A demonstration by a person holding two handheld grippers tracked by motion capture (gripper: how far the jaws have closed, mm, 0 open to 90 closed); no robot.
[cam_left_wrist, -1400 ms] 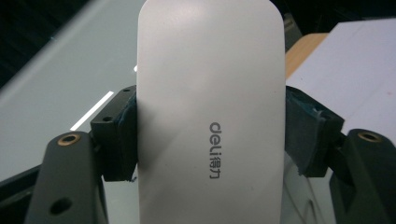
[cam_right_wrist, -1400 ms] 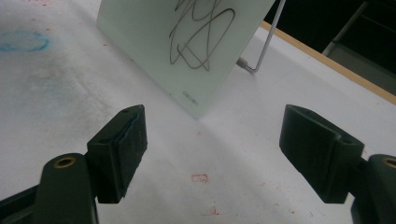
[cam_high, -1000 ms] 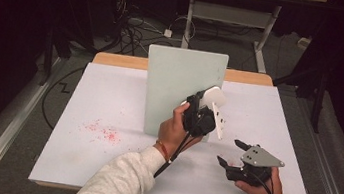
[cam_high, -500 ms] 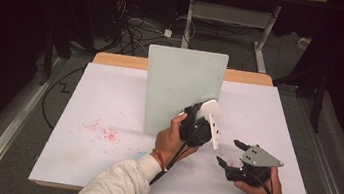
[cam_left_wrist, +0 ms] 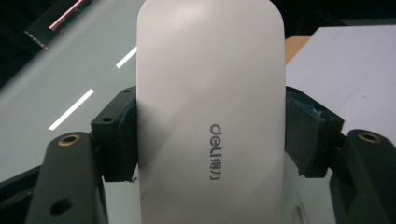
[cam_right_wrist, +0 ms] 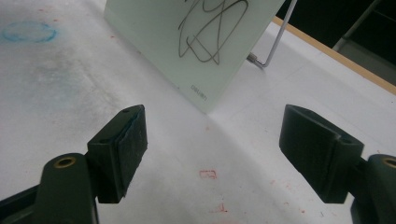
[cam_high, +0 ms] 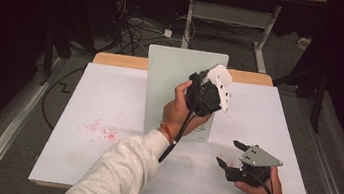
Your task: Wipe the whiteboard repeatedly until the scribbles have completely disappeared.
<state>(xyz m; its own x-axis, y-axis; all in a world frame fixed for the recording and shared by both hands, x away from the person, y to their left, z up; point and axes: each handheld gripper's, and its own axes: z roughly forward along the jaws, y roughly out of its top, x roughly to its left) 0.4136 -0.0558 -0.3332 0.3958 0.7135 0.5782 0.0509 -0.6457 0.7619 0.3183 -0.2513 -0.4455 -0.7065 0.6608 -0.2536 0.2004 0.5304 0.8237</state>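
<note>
1. Two grippers are out over the white-covered bench [cam_high: 109, 99]; since a second ago the left gripper [cam_high: 209, 96] has risen and moved farther up the pale green upright glass board [cam_high: 172, 77].
2. Its jaws are clamped on the sides of a white rounded plastic eraser block [cam_left_wrist: 210, 116], held against the board's face.
3. Left hand [cam_high: 178, 110] tilts upward, forearm reaching in diagonally.
4. Right gripper [cam_high: 229, 155] rests low near the bench's front edge, unmoved, jaws wide apart and empty.
</note>
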